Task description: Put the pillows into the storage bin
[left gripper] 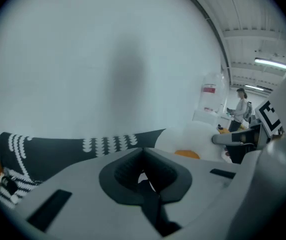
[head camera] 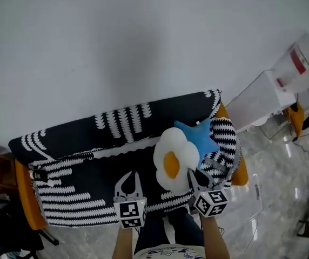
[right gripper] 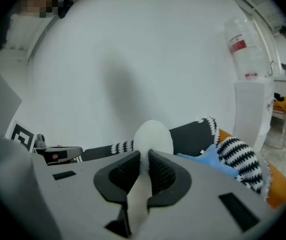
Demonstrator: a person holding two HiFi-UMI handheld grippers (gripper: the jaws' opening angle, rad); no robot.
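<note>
We find the right gripper [head camera: 193, 175] clenched on the lower white edge of the egg pillow [head camera: 172, 154]; the right gripper view shows the fabric pinched between its pads. The pillow is held over the right half of the sofa [head camera: 79, 144], which has a black-and-white cover, and its upper right edge overlaps the blue pillow [head camera: 202, 136] lying at the sofa's right end. We note the left gripper [head camera: 128, 177] just left of the egg pillow and apart from it, over the seat, jaws closed together with nothing between them.
</note>
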